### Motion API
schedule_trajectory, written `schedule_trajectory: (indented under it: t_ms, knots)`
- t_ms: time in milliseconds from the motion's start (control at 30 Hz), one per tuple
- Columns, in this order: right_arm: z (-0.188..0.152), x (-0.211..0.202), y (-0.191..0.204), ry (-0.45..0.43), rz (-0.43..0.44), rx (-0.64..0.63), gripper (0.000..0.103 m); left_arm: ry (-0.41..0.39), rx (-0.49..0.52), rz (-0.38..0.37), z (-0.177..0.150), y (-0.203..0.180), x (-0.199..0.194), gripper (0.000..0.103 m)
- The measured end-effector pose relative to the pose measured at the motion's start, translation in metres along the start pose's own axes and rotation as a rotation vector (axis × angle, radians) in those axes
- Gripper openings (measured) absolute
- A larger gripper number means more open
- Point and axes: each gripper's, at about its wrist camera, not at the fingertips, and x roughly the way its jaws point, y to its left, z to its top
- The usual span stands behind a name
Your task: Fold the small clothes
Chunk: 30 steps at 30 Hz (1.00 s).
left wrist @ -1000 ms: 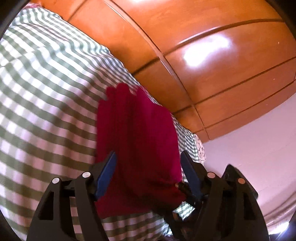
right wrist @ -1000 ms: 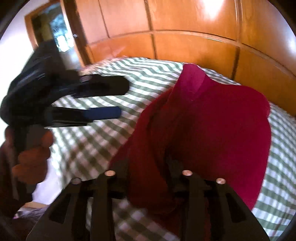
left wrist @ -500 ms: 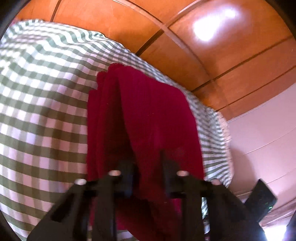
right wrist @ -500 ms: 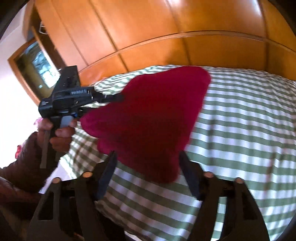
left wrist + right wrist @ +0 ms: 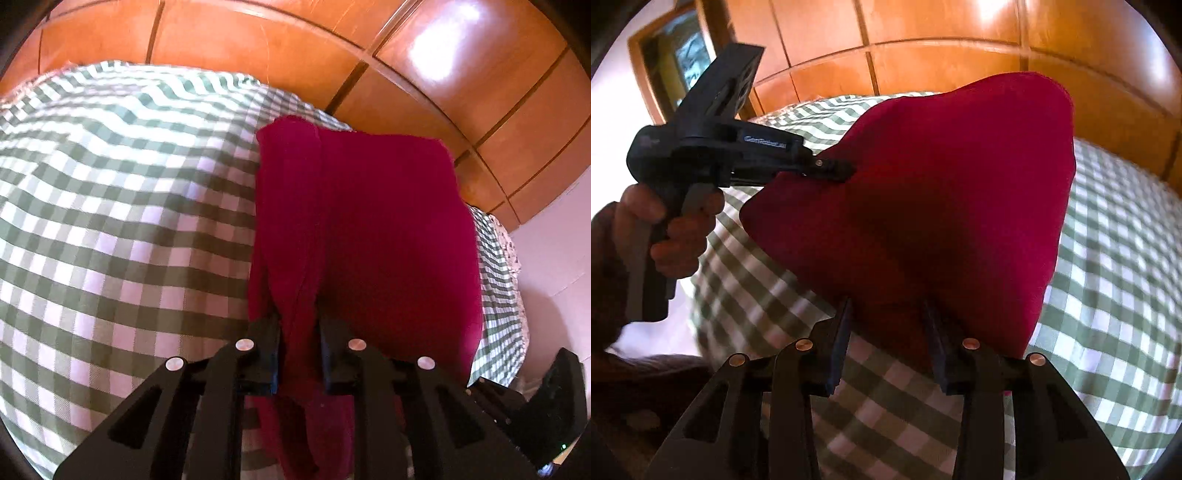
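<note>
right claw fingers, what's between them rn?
The near edge of the red garment, with checked bedsheet below it. The right claw is closing around that edge, pads not pressing yet. Shows in the right wrist view.

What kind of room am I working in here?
Probably a bedroom: the dark red cloth garment lies on a soft surface under a green-and-white checked sheet, likely a bed, backed by glossy orange wooden panels.
</note>
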Motion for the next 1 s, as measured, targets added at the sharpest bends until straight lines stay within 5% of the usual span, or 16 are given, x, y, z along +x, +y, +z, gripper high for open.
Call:
schedule_trajectory:
  t_ms: [167,300,567,833,1000]
  knots:
    - [0.009,-0.022,-0.015,0.012,0.093,0.050,0.038,-0.103,0.053,0.105,0.006,-0.022,-0.027,0.032]
    - [0.027,-0.048,-0.047,-0.057,0.122,0.156,0.038,-0.144,0.078,0.145,0.016,-0.033,-0.035,0.046]
    - [0.091,-0.025,-0.102,-0.130,-0.015,0.304,0.038,-0.123,0.097,0.219,0.029,-0.040,-0.011,0.053]
    - [0.127,0.057,-0.104,0.001,-0.152,0.214,0.039,-0.101,0.108,0.236,0.018,-0.027,0.011,0.052]
    - [0.123,0.072,-0.094,-0.014,-0.215,0.130,0.041,-0.114,0.101,0.224,0.012,-0.022,0.011,0.053]
